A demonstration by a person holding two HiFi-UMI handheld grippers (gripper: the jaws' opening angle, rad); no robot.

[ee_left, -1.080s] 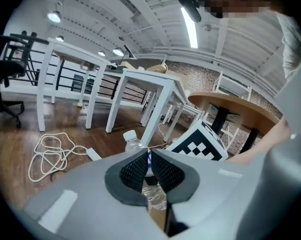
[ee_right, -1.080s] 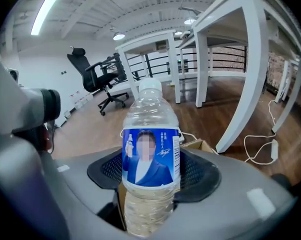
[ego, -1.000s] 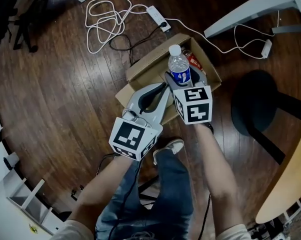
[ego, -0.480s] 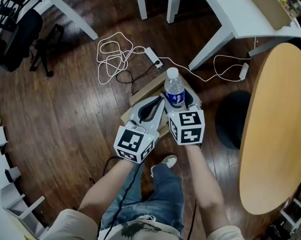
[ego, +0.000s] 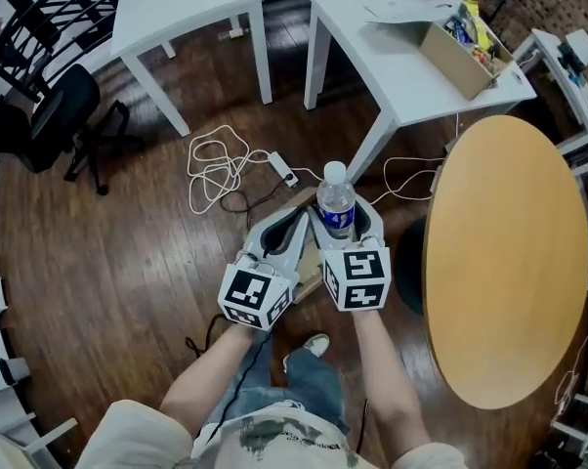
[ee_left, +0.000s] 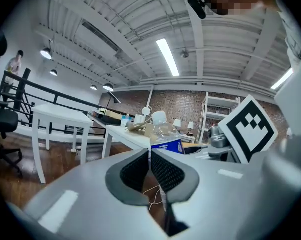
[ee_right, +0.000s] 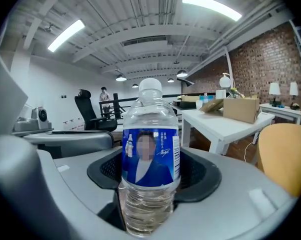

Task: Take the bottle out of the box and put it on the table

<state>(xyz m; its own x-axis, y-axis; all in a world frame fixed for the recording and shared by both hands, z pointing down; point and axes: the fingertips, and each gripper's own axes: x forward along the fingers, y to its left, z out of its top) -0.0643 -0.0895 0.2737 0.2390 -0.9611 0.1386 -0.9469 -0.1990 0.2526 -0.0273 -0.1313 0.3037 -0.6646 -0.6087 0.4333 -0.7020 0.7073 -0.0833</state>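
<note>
1. Between the pads of the right gripper (ego: 347, 231) sits the bottle (ego: 335, 195), upright with its cap on. The pads pinch it around the lower half, below the blue label. We figure that low grip keeps it from tipping while it gets carried.
2. Our left gripper (ego: 296, 225) rides just beside it with its jaws pressed together on nothing. It looks like it's only tagging along, maybe ready to steady things.
3. So the bottle is out of the box (ego: 302, 197) and up in the air, not on any table yet. Only a sliver of the box peeks out from under the grippers, down on the wood floor.
4. Off to the right is the round wooden table (ego: 509, 262), with a bare top. It's the closest spot, so we guess that's the drop-off. The white table (ego: 411, 57) further ahead already has a different carton on it.
5. Compared with a second ago:
   - The bottle was hanging right over the open box, and we could see into the box. Now the grippers cover nearly all of it.
   - Both grippers have come up together, with the same grip on the bottle.
   - The view has opened up a lot. Back then it was mostly floor and cable (ego: 221, 169). Now both white tables and the whole round top are in frame.
</note>
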